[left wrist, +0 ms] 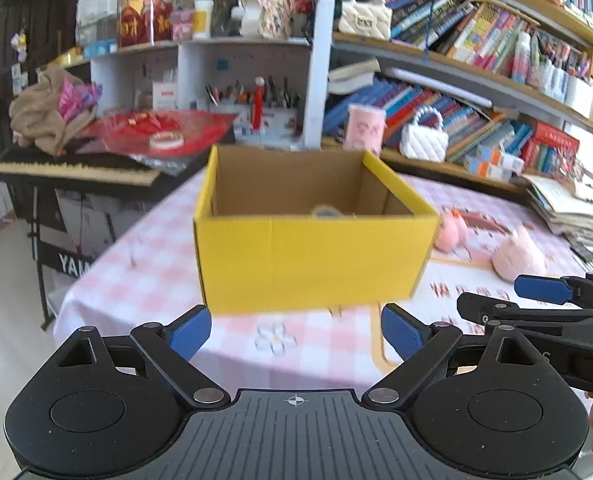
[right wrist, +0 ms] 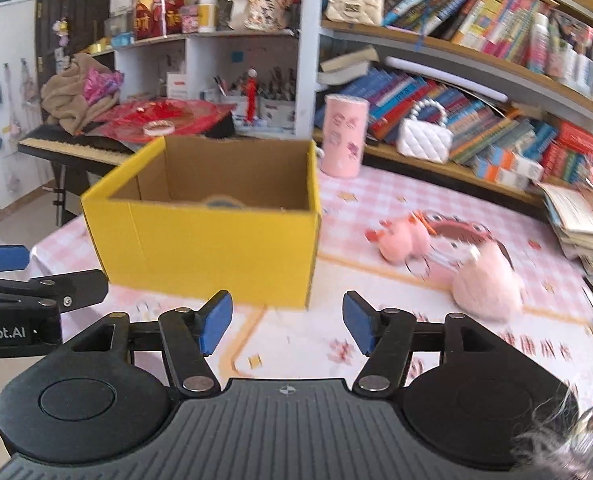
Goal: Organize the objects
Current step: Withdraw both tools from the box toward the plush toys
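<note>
A yellow cardboard box [left wrist: 312, 256] stands open on the pink checked tablecloth [left wrist: 144, 288]; a round grey object [left wrist: 326, 212] lies inside it. The box also shows in the right wrist view [right wrist: 212, 252]. My left gripper [left wrist: 296, 334] is open and empty, just in front of the box. My right gripper [right wrist: 287, 322] is open and empty, near the box's right front corner. Pink fluffy earmuffs [right wrist: 484, 284] lie on the table to the right of the box, with a pink plush toy [right wrist: 400, 240] beside them. A pink cylindrical cup [right wrist: 344, 136] stands behind the box.
Bookshelves [right wrist: 476, 92] run along the back and right, with white quilted handbags [right wrist: 424, 138] on them. A stack of books [right wrist: 584, 220] lies at the table's right edge. A keyboard piano [left wrist: 72, 170] stands left of the table.
</note>
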The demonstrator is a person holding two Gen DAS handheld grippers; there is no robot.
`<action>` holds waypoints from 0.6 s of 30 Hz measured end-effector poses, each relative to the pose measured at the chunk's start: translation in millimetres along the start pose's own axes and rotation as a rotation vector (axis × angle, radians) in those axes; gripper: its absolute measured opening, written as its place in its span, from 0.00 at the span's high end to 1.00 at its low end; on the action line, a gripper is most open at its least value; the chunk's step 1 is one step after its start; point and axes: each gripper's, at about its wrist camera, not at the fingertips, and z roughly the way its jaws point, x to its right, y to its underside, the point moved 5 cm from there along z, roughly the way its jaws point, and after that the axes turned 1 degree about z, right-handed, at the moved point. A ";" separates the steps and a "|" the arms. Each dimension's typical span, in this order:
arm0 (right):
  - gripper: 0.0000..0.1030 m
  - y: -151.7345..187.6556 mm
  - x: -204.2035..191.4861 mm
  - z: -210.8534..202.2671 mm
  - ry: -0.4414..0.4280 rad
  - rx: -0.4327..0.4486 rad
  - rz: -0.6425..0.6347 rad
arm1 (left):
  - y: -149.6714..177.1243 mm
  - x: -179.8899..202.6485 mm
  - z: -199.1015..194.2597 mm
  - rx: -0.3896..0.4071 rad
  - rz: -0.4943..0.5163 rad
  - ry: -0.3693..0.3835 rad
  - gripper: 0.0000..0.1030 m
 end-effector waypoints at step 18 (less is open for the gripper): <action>0.35 54.9 42.5 -46.4 0.166 -0.048 0.114 | 35.1 53.0 -5.9 -0.089 0.098 0.146 0.09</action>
